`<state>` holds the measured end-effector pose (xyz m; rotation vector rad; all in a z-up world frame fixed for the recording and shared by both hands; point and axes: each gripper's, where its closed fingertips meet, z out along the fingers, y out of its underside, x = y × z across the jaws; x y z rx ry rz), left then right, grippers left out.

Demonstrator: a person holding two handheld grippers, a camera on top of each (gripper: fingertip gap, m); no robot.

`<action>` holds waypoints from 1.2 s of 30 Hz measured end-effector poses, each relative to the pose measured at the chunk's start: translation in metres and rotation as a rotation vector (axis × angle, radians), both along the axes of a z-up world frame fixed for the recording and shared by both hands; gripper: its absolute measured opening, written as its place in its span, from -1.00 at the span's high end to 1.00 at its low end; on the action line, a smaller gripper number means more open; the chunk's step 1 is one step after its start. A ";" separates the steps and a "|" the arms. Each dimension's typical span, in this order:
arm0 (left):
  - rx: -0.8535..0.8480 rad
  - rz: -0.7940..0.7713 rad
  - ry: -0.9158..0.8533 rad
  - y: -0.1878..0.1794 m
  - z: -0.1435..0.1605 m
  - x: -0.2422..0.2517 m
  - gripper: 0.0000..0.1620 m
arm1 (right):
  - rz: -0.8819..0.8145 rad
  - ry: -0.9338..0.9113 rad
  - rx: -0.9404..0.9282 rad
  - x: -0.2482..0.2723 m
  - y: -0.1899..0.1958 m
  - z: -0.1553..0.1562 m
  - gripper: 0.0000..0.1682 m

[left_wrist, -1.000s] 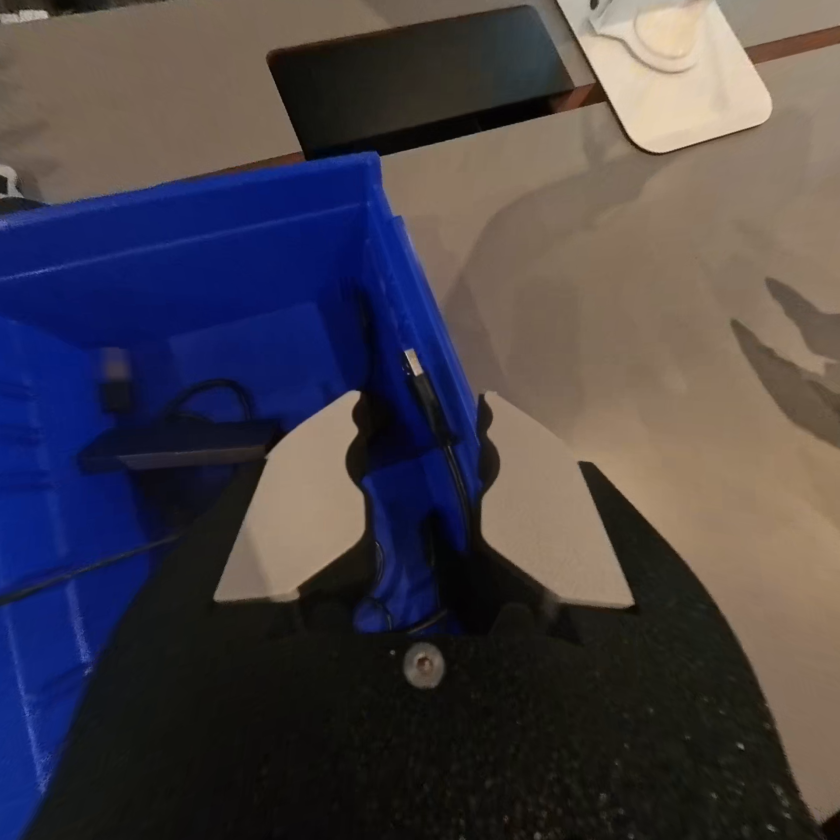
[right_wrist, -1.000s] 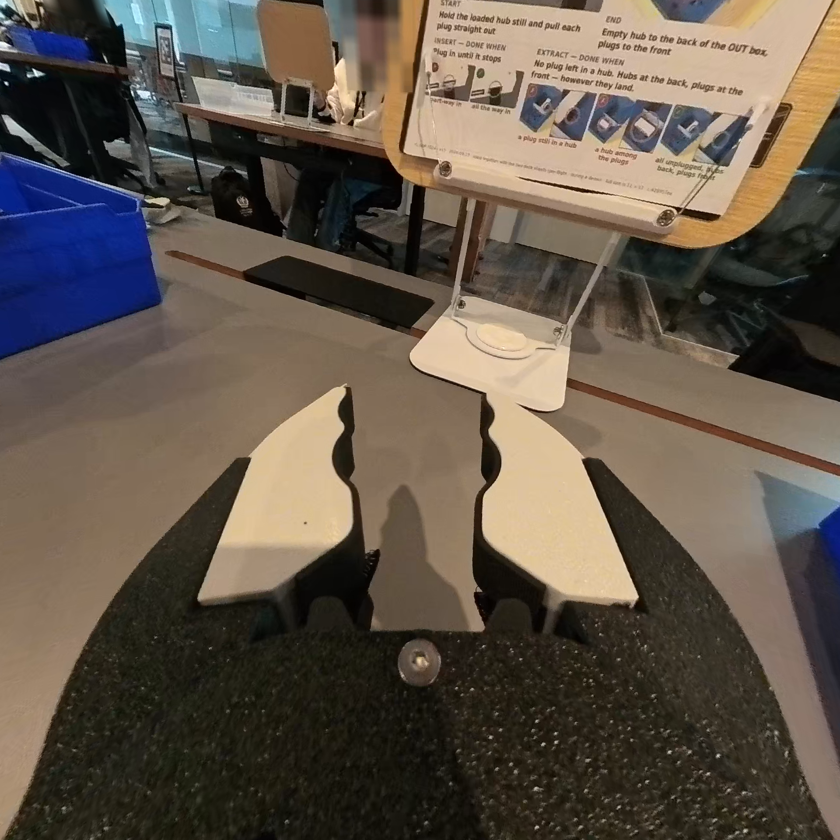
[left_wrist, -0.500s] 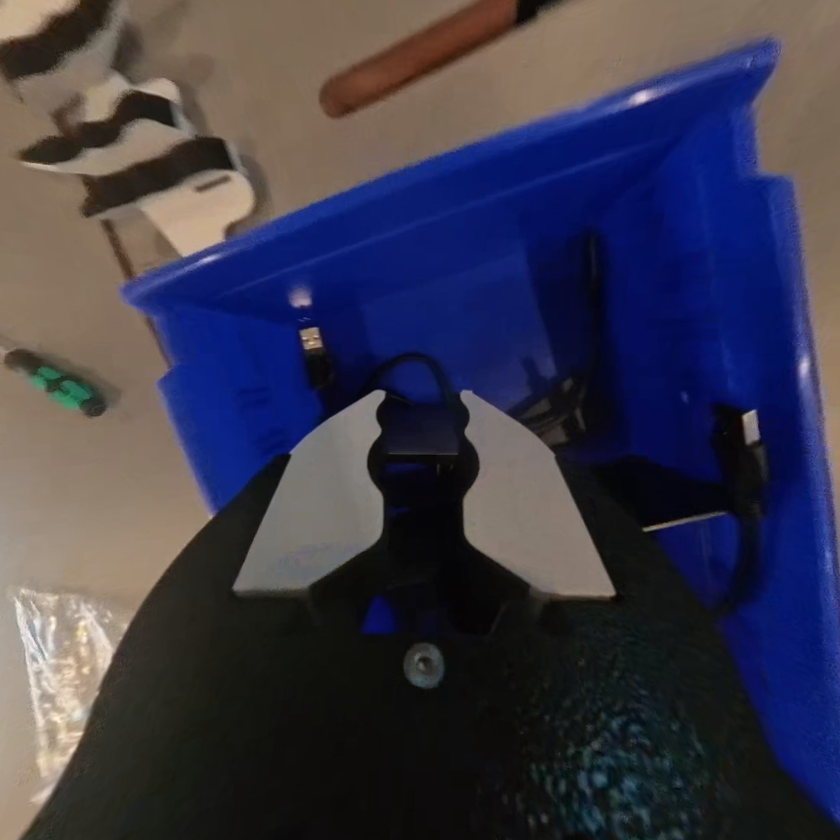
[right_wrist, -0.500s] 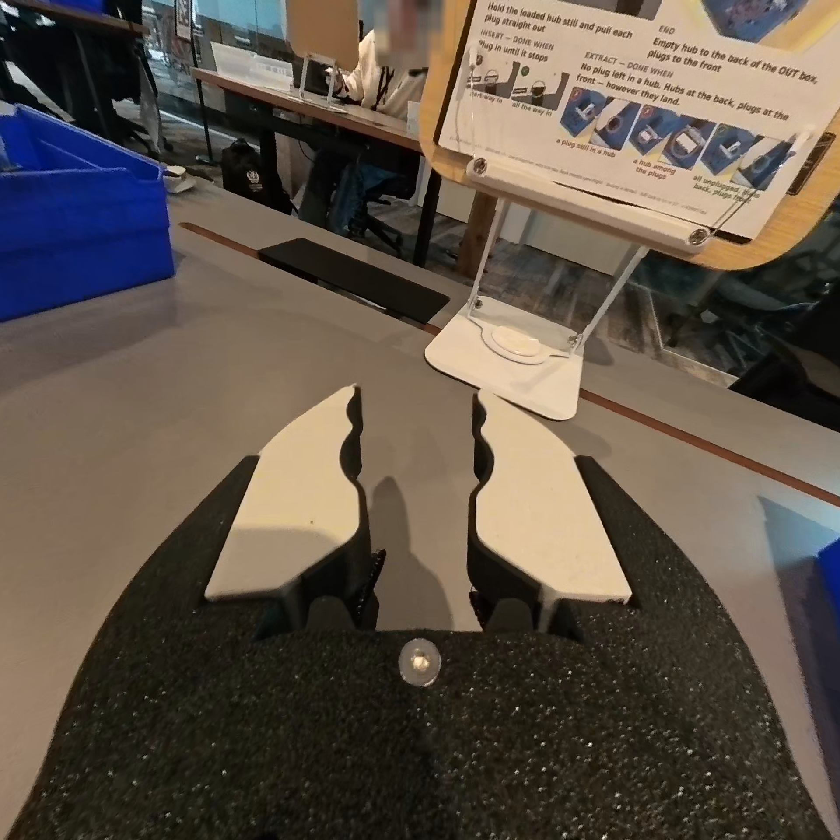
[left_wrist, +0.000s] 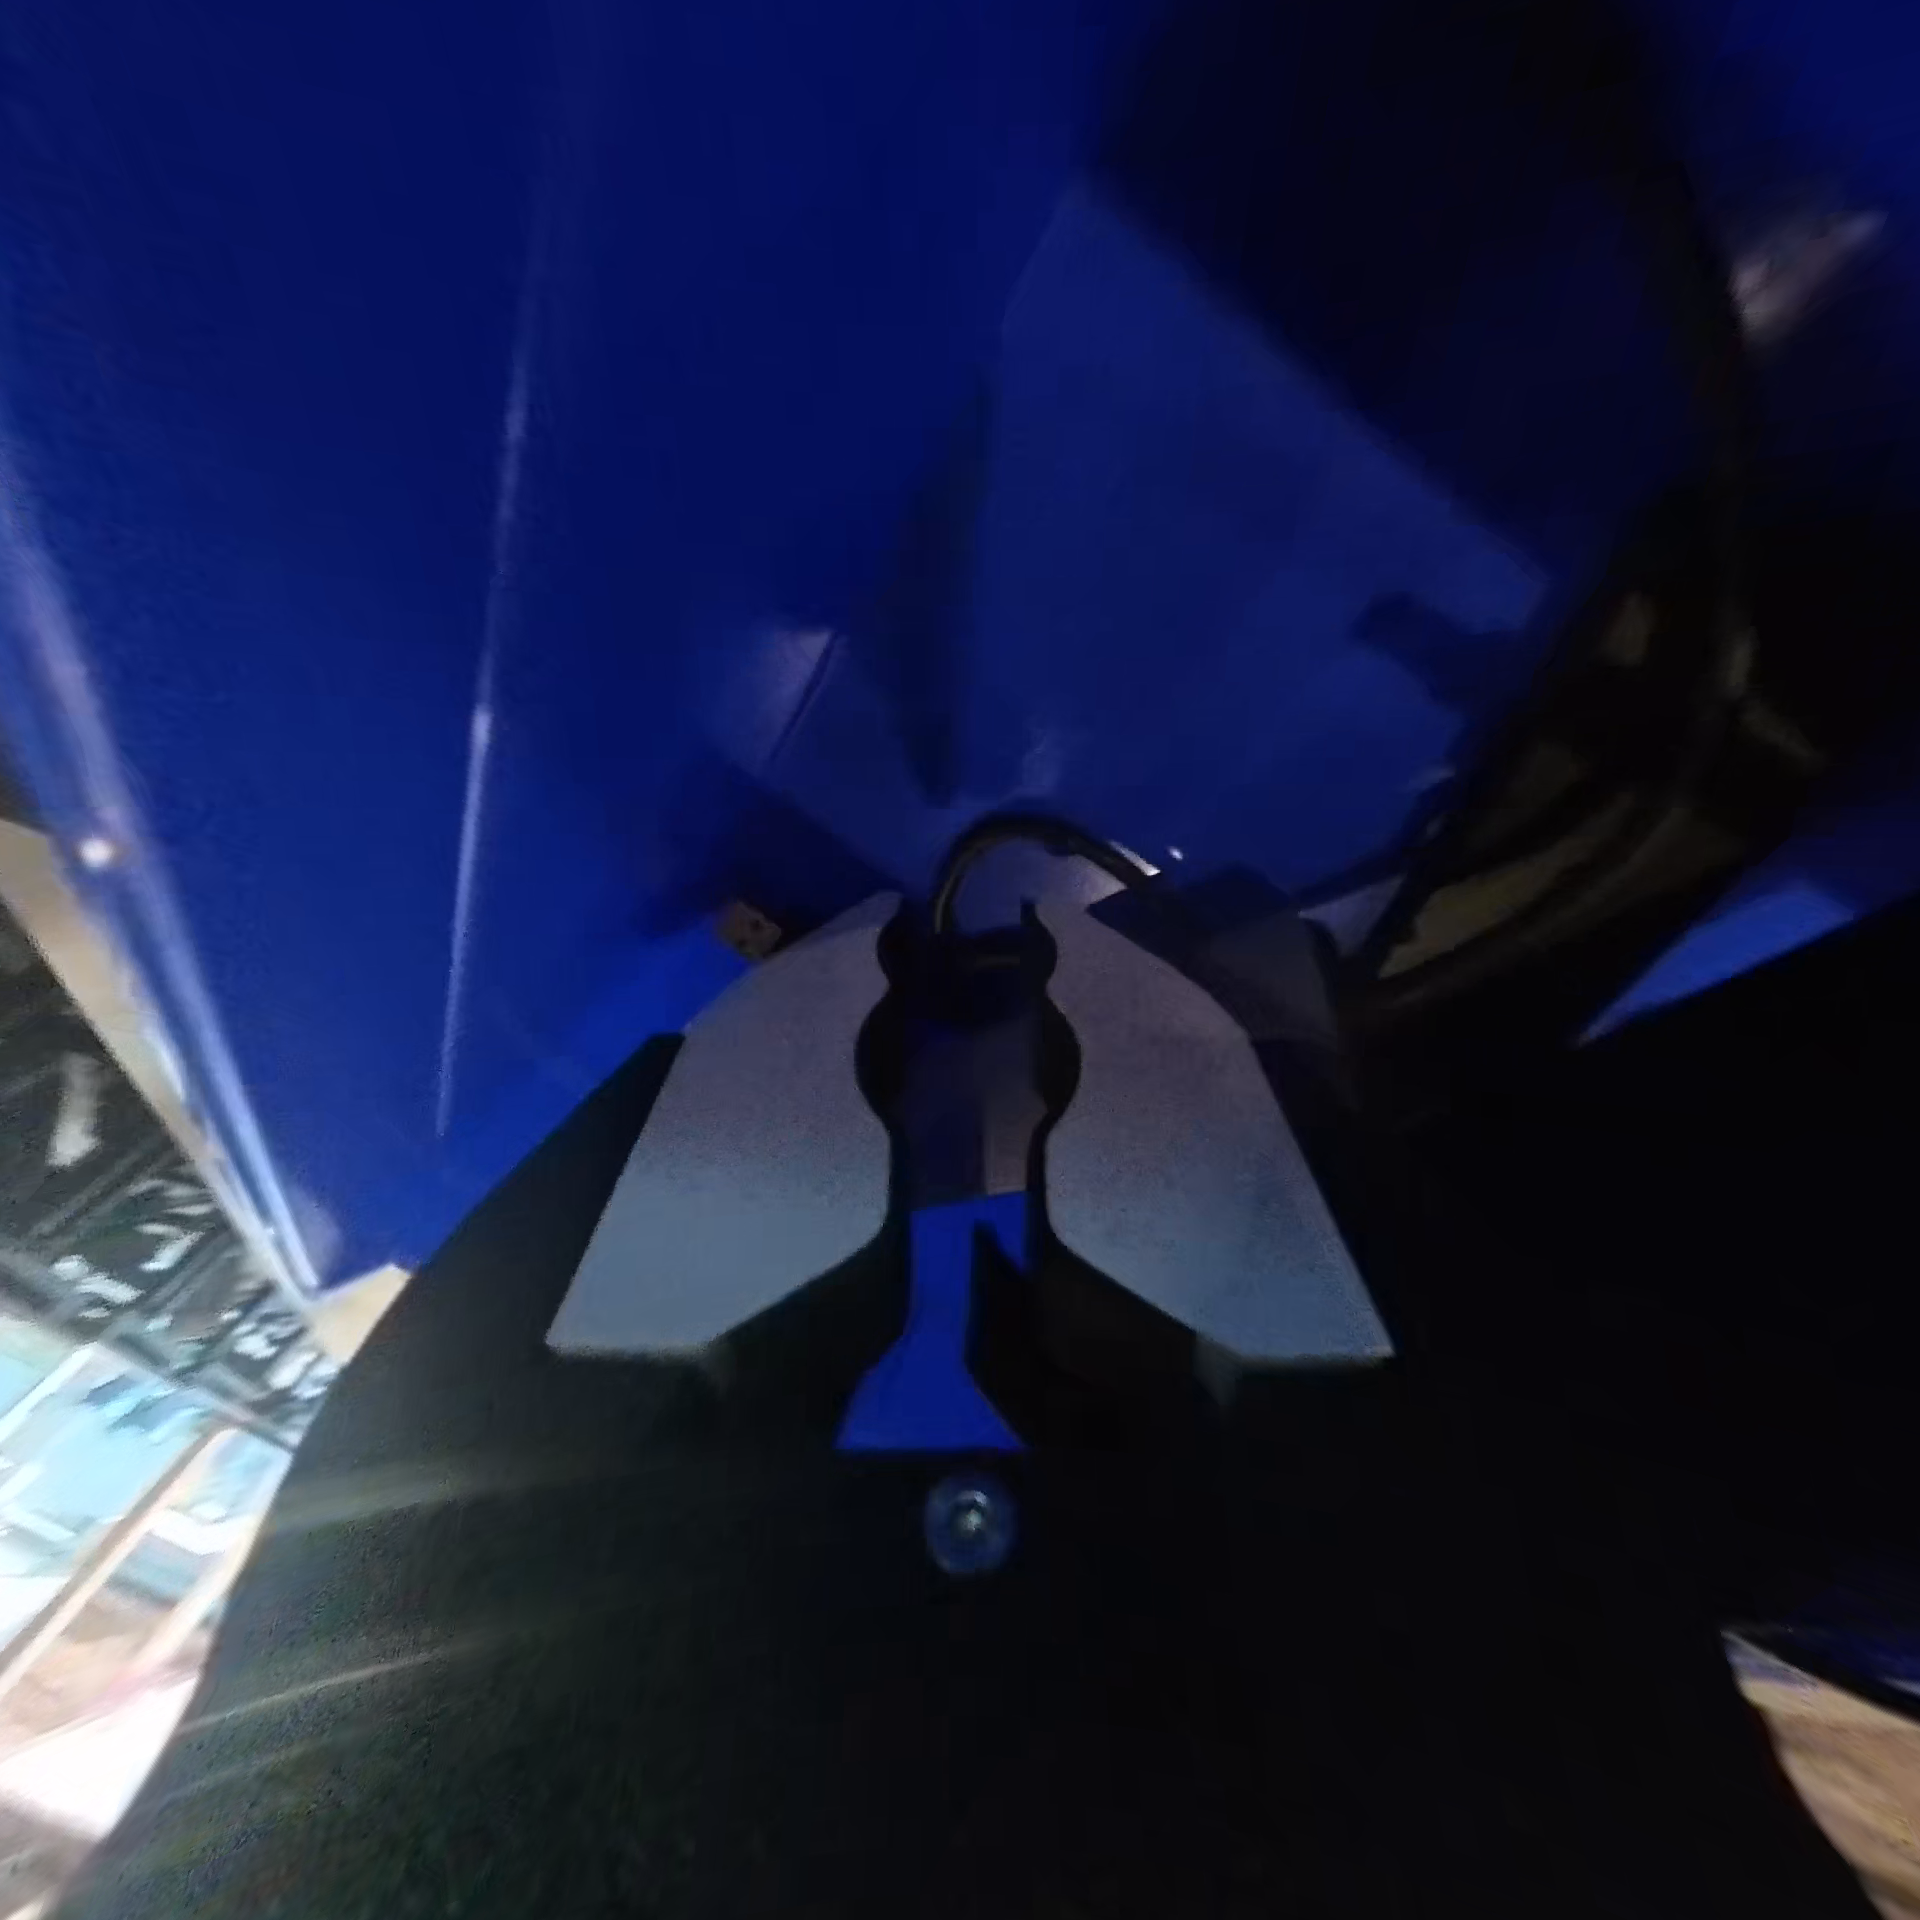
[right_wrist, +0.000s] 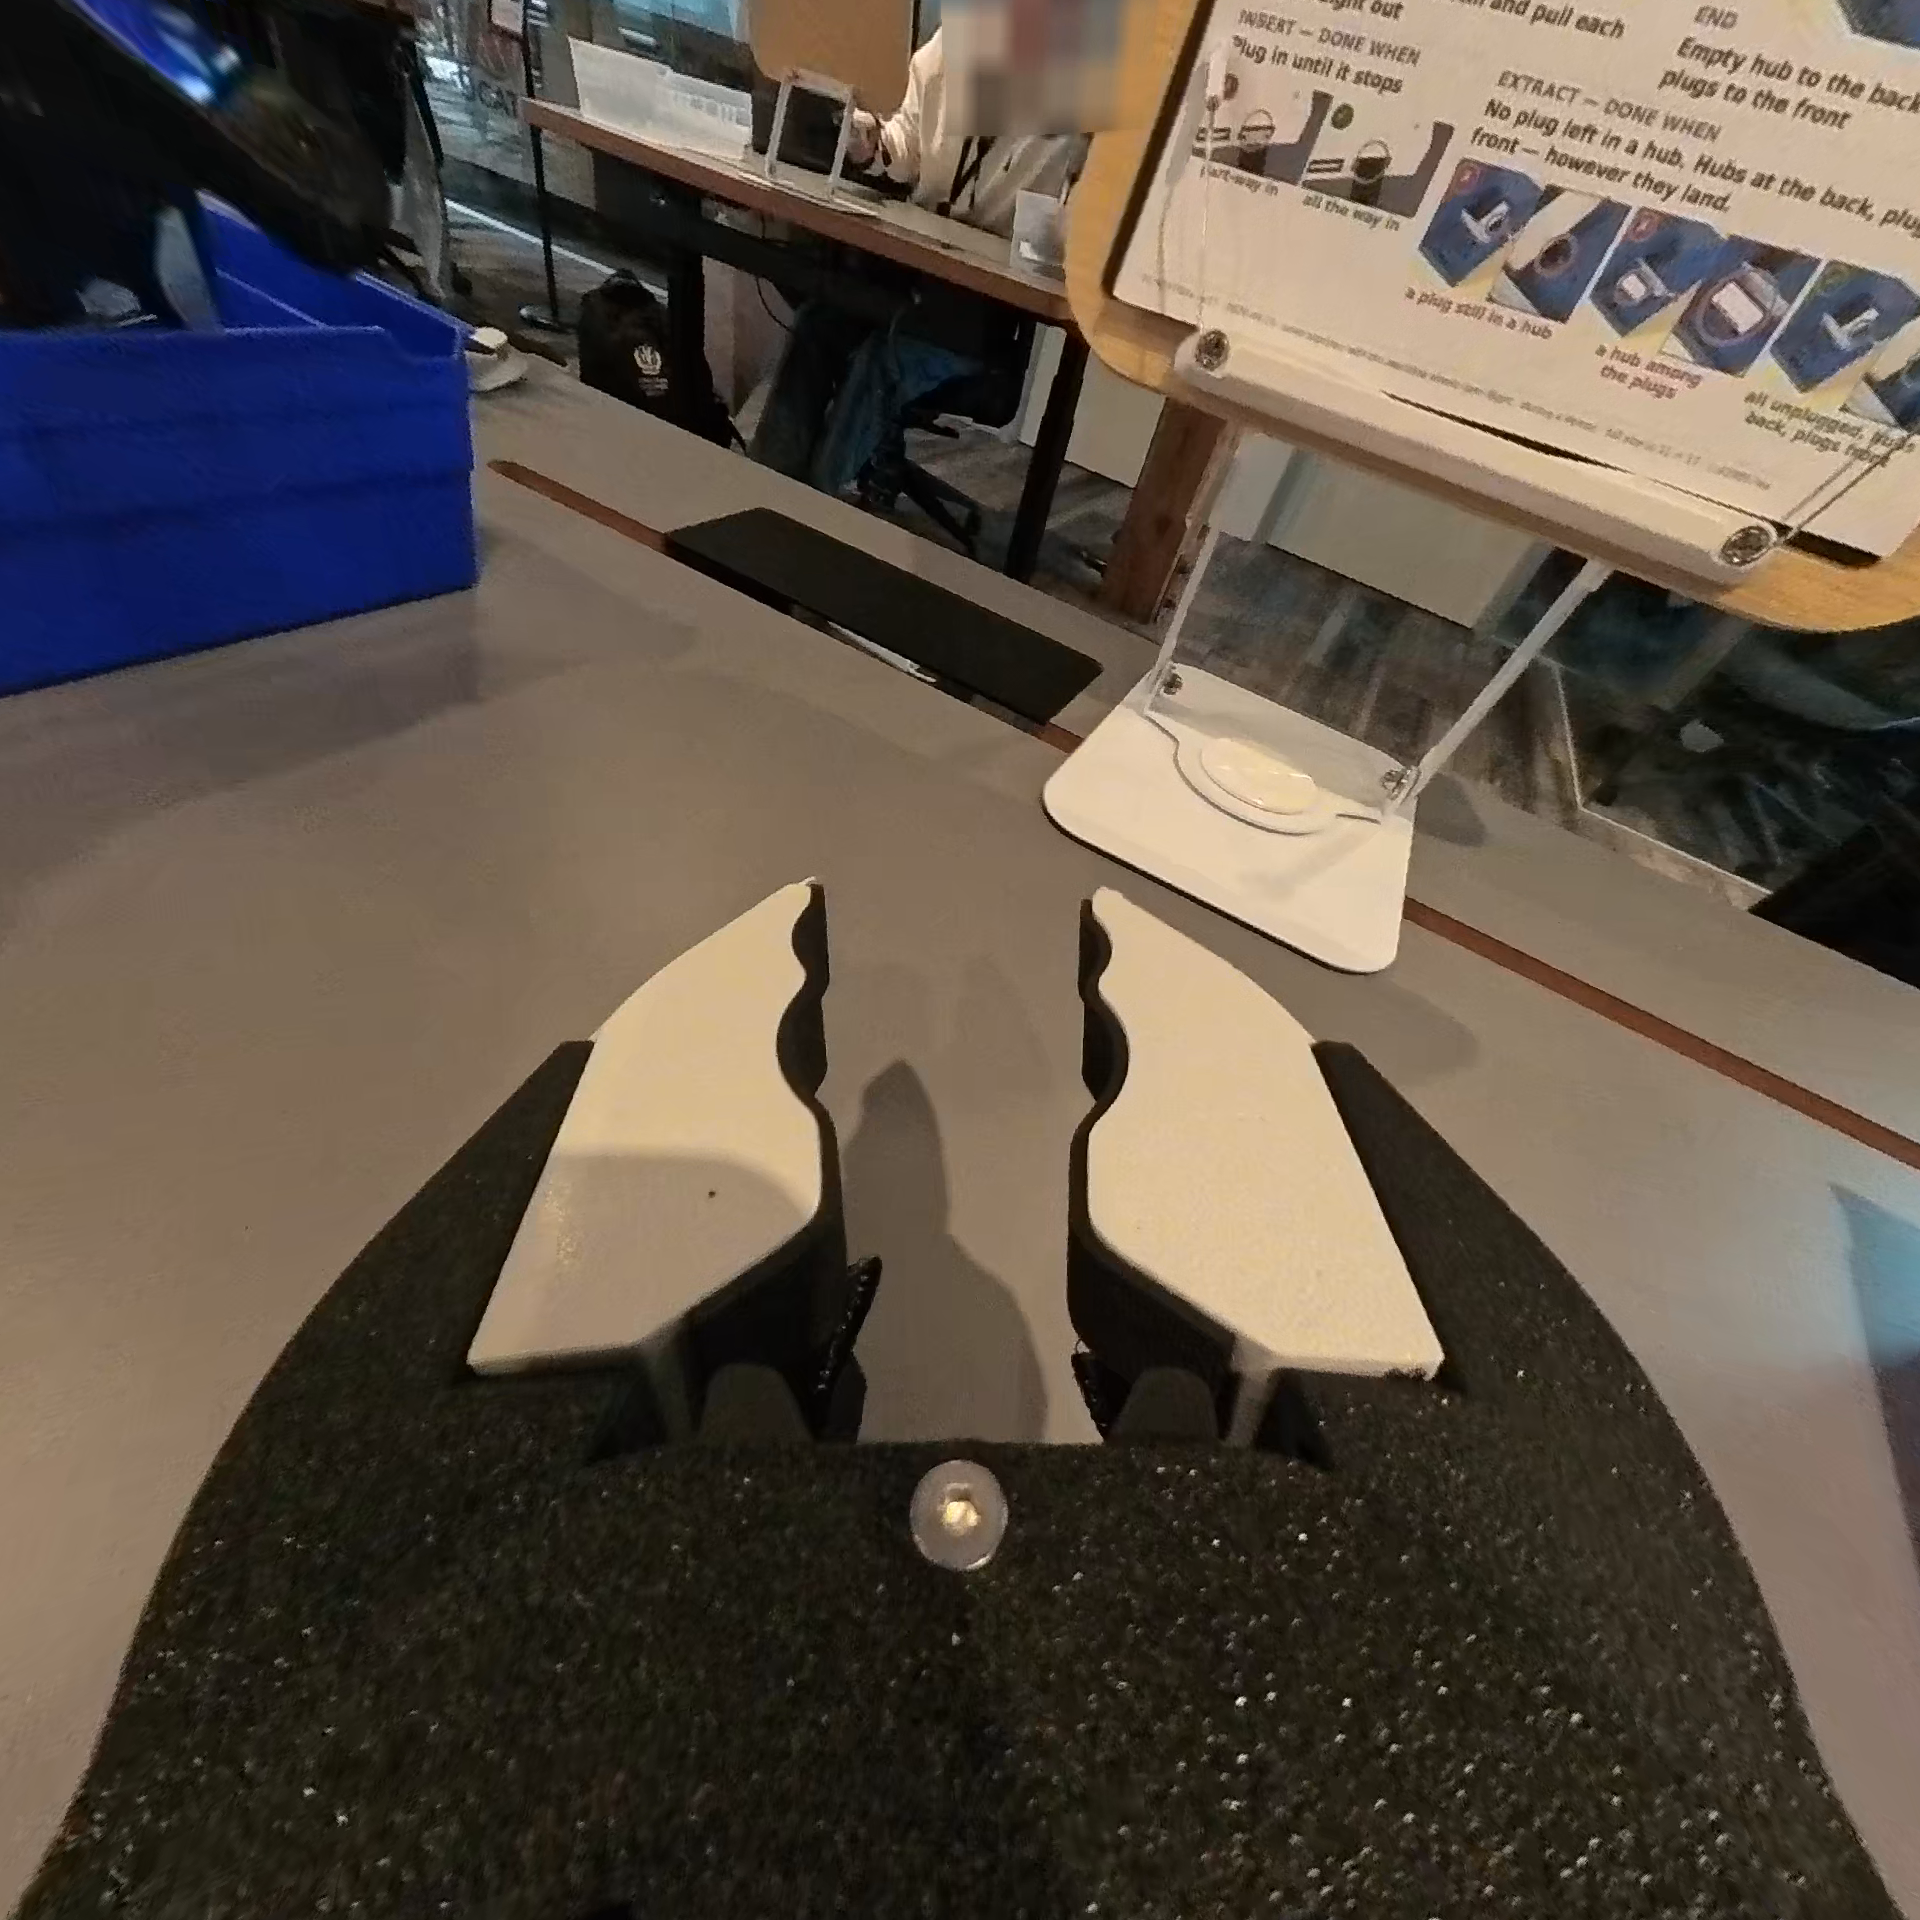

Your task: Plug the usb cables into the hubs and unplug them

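Your left gripper [left_wrist: 966, 935] has gone down deep into the blue bin [left_wrist: 623, 520] since half a second ago, so blue walls now fill almost all of its view. Your right gripper [right_wrist: 951, 914] has hardly moved; it has only come a bit closer to the white stand.

Start at the left fingers [left_wrist: 748, 1143]. They are close together at the tips, with a dark thing [left_wrist: 971, 961] sitting right between them. It looks like the end of a usb hub, but the picture is dark and blurry, so you cannot tell for sure if the fingers are pinching it or only sitting around it. A thin black cable [left_wrist: 1023, 836] makes a little loop just past the fingertips. More dark cables [left_wrist: 1621, 748] lie against the bin wall to the right of the fingers.

Now the right fingers [right_wrist: 686, 1122]. They are spread apart with nothing between them, only the grey table [right_wrist: 364, 883] below. Past the fingertips stands the white stand [right_wrist: 1247, 831], which holds up a printed card [right_wrist: 1558, 260]. A flat black pad [right_wrist: 883, 613] lies left of the stand. The blue bin [right_wrist: 208, 499] sits far left of the stand, and the dark body of the left gripper [right_wrist: 187, 125] dips into it.
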<state>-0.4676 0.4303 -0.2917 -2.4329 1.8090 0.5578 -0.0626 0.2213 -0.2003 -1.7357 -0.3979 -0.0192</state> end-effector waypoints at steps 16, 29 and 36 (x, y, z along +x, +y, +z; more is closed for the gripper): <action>-0.015 -0.083 0.039 0.006 -0.012 0.000 1.00 | 0.005 -0.013 -0.018 -0.003 0.001 -0.004 0.50; 0.103 -0.010 -0.060 -0.004 0.062 -0.024 1.00 | 0.016 -0.009 -0.003 -0.007 -0.003 0.002 0.57; 0.041 0.091 -0.070 -0.012 0.041 -0.032 0.83 | 0.021 -0.032 -0.015 -0.010 -0.002 -0.001 0.59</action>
